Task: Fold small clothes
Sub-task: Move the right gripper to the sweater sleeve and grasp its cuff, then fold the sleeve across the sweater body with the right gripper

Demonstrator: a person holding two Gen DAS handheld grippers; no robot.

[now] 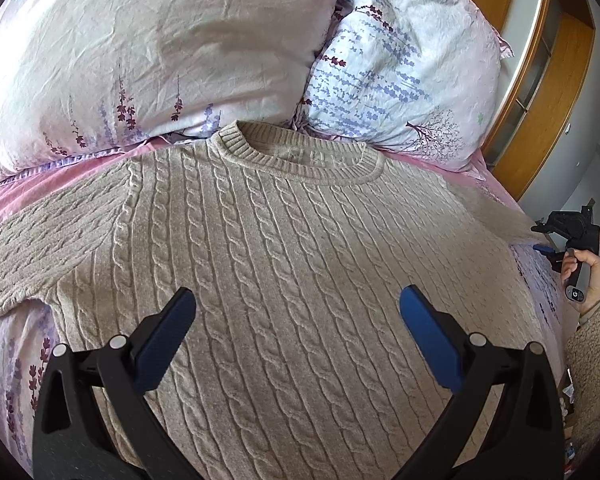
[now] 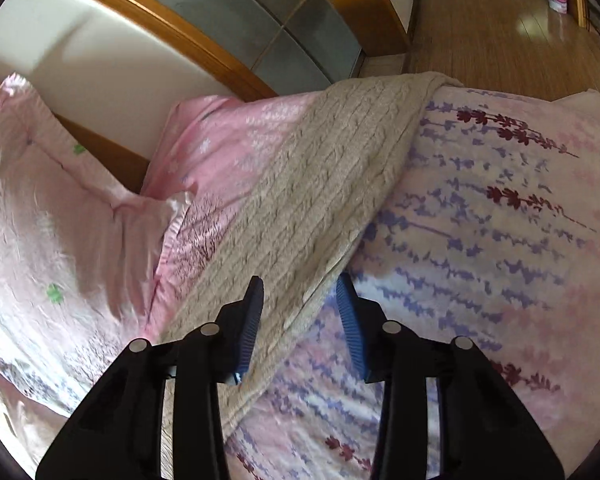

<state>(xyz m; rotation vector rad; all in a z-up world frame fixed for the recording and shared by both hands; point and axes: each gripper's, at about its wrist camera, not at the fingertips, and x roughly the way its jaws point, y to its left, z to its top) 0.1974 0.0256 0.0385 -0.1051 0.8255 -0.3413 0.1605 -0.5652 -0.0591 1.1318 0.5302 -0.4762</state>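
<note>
I am looking down through the left wrist camera at the sweater (image 1: pixel 284 264), a beige cable-knit one, which is lying flat and face up on the bed (image 1: pixel 16 196), with its round collar pointing toward the two flowered pillows (image 1: pixel 152 52) at the headboard (image 1: pixel 540 80). One sleeve is stretching out to the left side of the view over the pink sheet. My left claw (image 1: pixel 298 300) is hovering above the chest of the sweater with its blue pads spread wide apart, and I am gripping nothing with it. At the far right edge of that view I am seeing the right hand (image 1: pixel 584 276) wrapped around the handle of the other tool.

Through the right wrist camera I am seeing the other sleeve (image 2: pixel 320 184) running away from me across the pink sheet and the flowered blanket (image 2: pixel 480 220), toward the edge of the bed, with the wooden floor (image 2: pixel 500 20) beyond. My right claw (image 2: pixel 300 292) is standing partly open, its pads on either side of the sleeve's edge near the lower part of the view; the picture is slightly blurred, and I cannot tell whether either pad is touching the knit. The fabric is passing between the fingers without being pinched.
</note>
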